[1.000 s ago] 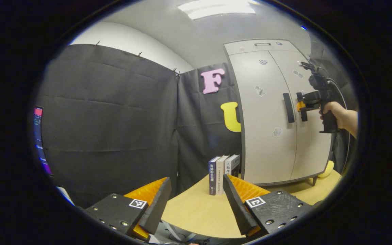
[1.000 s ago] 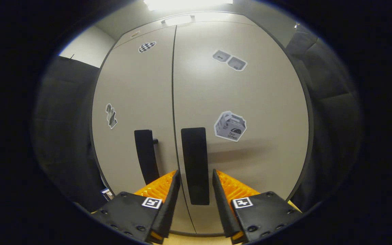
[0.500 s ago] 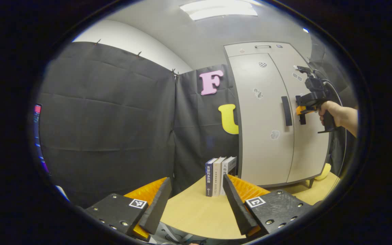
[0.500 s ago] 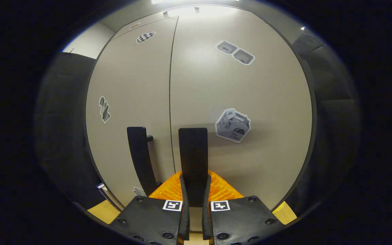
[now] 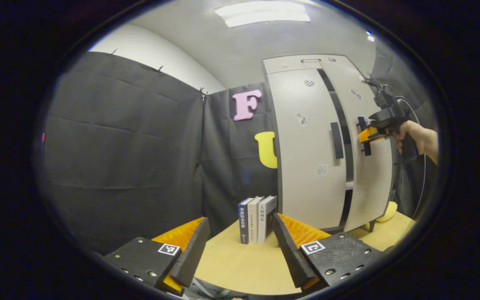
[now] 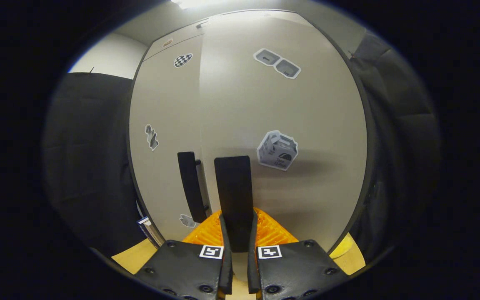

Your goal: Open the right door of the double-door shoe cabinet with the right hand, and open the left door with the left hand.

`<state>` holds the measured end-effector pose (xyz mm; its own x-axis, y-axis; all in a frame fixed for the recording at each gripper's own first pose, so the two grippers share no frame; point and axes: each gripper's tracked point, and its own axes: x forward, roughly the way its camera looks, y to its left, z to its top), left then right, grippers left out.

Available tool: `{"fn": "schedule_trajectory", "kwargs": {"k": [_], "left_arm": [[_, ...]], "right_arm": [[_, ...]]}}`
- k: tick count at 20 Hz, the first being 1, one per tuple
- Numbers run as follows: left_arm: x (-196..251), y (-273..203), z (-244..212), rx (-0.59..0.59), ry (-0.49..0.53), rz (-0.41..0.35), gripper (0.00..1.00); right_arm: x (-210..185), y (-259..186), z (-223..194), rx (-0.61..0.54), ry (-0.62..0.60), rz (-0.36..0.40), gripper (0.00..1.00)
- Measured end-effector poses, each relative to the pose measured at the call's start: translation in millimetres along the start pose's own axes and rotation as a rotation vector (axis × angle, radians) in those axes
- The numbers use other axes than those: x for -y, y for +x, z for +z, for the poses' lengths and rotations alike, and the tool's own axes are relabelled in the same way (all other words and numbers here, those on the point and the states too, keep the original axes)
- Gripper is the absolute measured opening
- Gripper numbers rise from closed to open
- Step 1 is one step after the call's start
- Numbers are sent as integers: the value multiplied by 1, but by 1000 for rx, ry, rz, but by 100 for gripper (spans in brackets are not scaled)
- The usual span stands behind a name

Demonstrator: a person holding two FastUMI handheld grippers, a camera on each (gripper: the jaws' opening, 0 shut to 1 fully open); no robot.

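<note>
Two doors are at stake, and the left gripper view takes in both. The shoe cabinet (image 5: 306, 150) stands upright on its short legs at the far end of the wooden table (image 5: 240, 266), with the left door (image 5: 308, 158) flush and shut and the right door (image 5: 371, 166) swung a little way out, a dark gap showing between them. A hand (image 5: 411, 139) holds the right gripper (image 5: 365, 137) on the right door's handle (image 5: 362, 136), out at the door's free edge, where a pull probably turns it most easily on its hinge. The left door's handle (image 5: 336, 140) is a dark bar running vertically, untouched. The left gripper (image 5: 240, 246) hangs low over the table with its fingers spread wide and nothing between them (presumably waiting its turn), well apart from the cabinet; three books (image 5: 256, 218) stand upright just beside the cabinet's left side.

From the right gripper view, the right gripper (image 6: 237, 233) has both fingers pressed against the sides of the right handle (image 6: 233, 196), gripping it low down. That bar runs vertically, its long axis parallel to the door's edge, so squeezing across its width seems to give a firm hold for pulling outward. The left handle (image 6: 192, 187) stands just beside it, equally upright. Stickers (image 6: 277, 150) dot the door faces.
</note>
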<state>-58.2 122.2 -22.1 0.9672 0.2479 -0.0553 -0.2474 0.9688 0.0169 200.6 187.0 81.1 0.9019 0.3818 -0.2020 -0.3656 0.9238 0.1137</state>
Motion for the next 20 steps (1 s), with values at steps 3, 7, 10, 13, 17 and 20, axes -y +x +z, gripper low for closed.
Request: {"fn": "schedule_trajectory", "kwargs": {"k": [3,7,10,13,17,20], "left_arm": [[21,1,9,16,8,-45,89],[50,2,15,27,10,-97,89],[70,1,18,30,5,-132,89],[91,1,22,40,1,-170,89],[121,3,25,39,1,-222,89],[142,4,25,35,-3,-265,89]], "right_arm": [[6,-24,-2,-5,-3,21,16],[10,-39,-4,-18,-4,48,16],[18,-56,-7,-24,-5,63,16],[31,-77,-9,-33,12,70,16],[50,-98,-10,-31,14,69,16],[64,-112,-10,-31,35,65,16]]}}
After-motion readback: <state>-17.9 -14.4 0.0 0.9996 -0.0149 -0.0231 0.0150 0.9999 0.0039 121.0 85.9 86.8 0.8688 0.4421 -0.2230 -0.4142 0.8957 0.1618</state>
